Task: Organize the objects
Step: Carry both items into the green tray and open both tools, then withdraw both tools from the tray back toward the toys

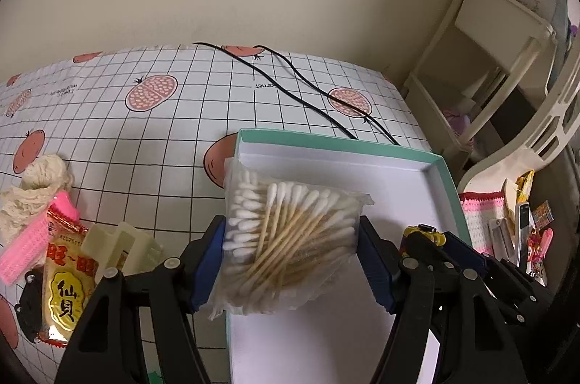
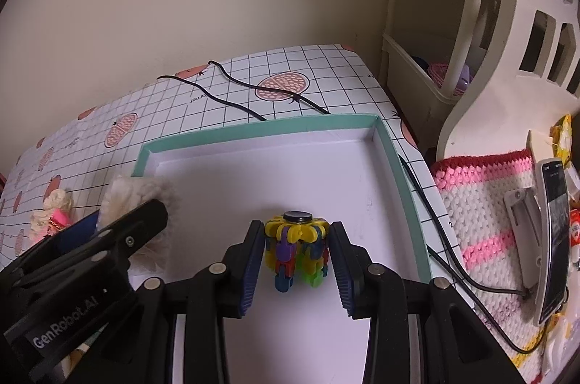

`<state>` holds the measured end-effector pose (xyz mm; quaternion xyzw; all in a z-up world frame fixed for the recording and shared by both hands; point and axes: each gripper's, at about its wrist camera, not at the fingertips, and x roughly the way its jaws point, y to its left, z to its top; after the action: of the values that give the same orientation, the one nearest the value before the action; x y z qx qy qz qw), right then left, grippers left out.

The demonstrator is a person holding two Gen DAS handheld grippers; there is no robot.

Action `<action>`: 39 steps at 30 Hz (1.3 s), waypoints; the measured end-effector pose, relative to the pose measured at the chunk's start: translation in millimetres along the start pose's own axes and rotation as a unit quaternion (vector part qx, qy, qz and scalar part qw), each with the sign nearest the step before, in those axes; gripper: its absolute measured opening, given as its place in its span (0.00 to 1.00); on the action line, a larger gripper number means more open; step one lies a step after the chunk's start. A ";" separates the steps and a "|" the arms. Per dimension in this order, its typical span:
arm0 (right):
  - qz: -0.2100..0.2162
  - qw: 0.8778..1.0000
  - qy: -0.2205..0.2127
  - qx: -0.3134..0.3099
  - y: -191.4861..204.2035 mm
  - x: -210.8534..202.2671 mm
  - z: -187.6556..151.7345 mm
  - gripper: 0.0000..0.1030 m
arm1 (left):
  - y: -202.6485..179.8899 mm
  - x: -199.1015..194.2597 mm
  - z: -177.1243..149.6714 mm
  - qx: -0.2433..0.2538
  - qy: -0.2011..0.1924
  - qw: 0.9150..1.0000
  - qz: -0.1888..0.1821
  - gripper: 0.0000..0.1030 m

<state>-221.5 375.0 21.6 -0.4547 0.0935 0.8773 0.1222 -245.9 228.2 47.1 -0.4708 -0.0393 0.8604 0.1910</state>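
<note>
Blue pads (image 1: pixel 208 260) of the left gripper (image 1: pixel 290 260) clamp a bag of swabs (image 1: pixel 286 239) from both sides, held above the near-left part of the tray (image 1: pixel 449 188), probably so it can be let go inside. Beside it, the right gripper (image 2: pixel 296 257) grasps a toy (image 2: pixel 295 246) low over the tray floor, likely for the same reason. Left of the tray, a snack packet (image 1: pixel 67 282), a pink roller (image 1: pixel 27 257) and a cream clip (image 1: pixel 119 246) wait on the cloth (image 1: pixel 145 144). Farther back, black cables (image 1: pixel 308 94) cross it.
</note>
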 end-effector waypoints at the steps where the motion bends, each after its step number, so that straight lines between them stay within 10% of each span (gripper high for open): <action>1: 0.000 1.000 0.000 -0.001 0.5 0.2 0.3 0.38 | 0.0 0.8 0.2 -0.001 0.001 1.000 0.000 0.69; 26: 0.000 1.000 -0.001 -0.005 13.6 -43.5 -7.4 0.40 | 18.1 -53.0 -6.0 -0.012 -0.005 1.000 0.003 0.73; 39: -0.008 1.000 0.016 0.002 25.5 -55.0 -39.0 0.69 | 58.2 -92.3 -31.1 -0.035 -0.015 0.999 0.039 0.90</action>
<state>-168.3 332.9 45.9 -0.4689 0.0938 0.8688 0.1284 -192.6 137.1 88.9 -0.4654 -0.0533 0.8723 0.1399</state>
